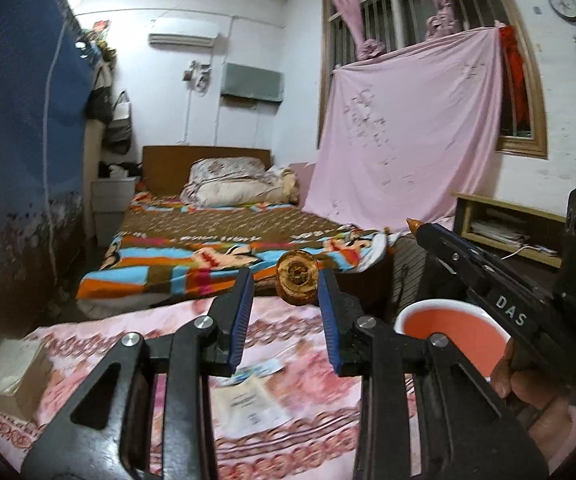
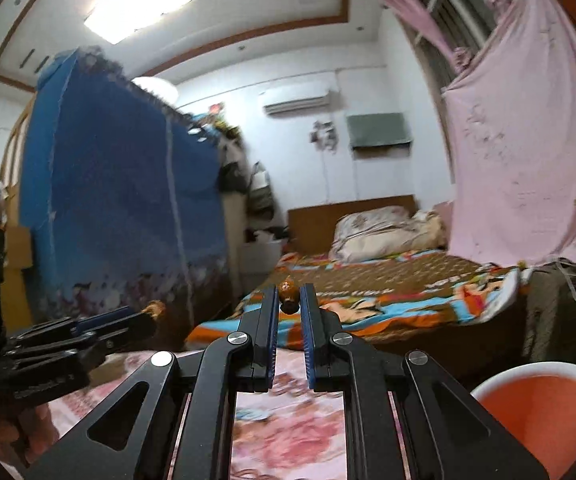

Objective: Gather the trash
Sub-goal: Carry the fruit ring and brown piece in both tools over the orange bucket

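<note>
The left gripper (image 1: 286, 280) holds a brown peel (image 1: 296, 282) tight in its fingers. The right gripper (image 2: 289, 300) pinches a small brown scrap (image 2: 288, 295). Both are above the pink tabletop (image 1: 288, 332), near the red bin (image 1: 453, 336).

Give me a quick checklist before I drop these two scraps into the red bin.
1. Left gripper clamped on its brown peel scrap: ok.
2. Right gripper clamped on the small brown scrap: ok.
3. Red bin open and in view, low to the right in both views: ok.
4. Either scrap above the bin opening: not ok, both are held over the pink patterned cloth.
5. Grippers apart from each other: ok.
6. Trash left on the cloth: cannot tell; papers lie there, blurred.
</note>
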A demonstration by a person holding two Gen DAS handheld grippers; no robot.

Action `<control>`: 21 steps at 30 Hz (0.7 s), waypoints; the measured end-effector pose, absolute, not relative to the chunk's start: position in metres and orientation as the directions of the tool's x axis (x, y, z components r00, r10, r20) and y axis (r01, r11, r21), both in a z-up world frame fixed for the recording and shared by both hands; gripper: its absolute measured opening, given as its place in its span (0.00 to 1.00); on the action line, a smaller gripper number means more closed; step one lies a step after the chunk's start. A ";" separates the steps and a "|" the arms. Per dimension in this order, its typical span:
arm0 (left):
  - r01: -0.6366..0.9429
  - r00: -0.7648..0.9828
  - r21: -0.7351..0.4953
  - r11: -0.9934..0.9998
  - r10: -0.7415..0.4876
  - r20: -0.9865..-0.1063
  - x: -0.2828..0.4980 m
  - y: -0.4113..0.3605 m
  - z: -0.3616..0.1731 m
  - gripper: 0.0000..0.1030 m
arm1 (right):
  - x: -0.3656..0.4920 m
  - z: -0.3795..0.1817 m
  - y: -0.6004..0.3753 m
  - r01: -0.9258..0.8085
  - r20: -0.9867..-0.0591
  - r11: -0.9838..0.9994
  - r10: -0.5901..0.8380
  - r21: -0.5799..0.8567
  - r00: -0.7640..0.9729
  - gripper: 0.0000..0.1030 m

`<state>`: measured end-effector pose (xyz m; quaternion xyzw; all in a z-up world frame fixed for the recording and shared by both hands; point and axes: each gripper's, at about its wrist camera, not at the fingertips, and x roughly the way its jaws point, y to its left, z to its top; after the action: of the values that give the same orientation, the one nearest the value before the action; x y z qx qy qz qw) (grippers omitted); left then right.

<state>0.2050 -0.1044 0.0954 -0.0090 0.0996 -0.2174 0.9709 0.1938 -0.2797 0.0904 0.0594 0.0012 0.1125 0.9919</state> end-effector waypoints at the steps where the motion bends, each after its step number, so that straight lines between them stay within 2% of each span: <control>1: 0.431 0.882 -0.057 0.901 -0.434 -0.184 0.205 -0.109 0.098 0.16 | 0.194 0.092 -0.286 -0.207 0.016 0.970 0.207 0.128 0.978 0.09; 10: 0.535 0.831 -0.028 0.844 -0.532 -0.160 0.205 -0.154 0.110 0.16 | 0.182 0.098 -0.341 -0.051 0.046 0.982 0.043 0.182 0.998 0.09; 21: 0.662 0.722 -0.048 0.748 -0.653 -0.228 0.215 -0.215 0.100 0.16 | 0.179 0.089 -0.399 0.147 -0.033 0.940 -0.144 0.309 0.989 0.09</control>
<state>0.2147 -0.2149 0.0995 0.0185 0.1157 -0.3545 0.9277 0.1792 -0.3991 0.0888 0.1571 0.0048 -0.0740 0.9848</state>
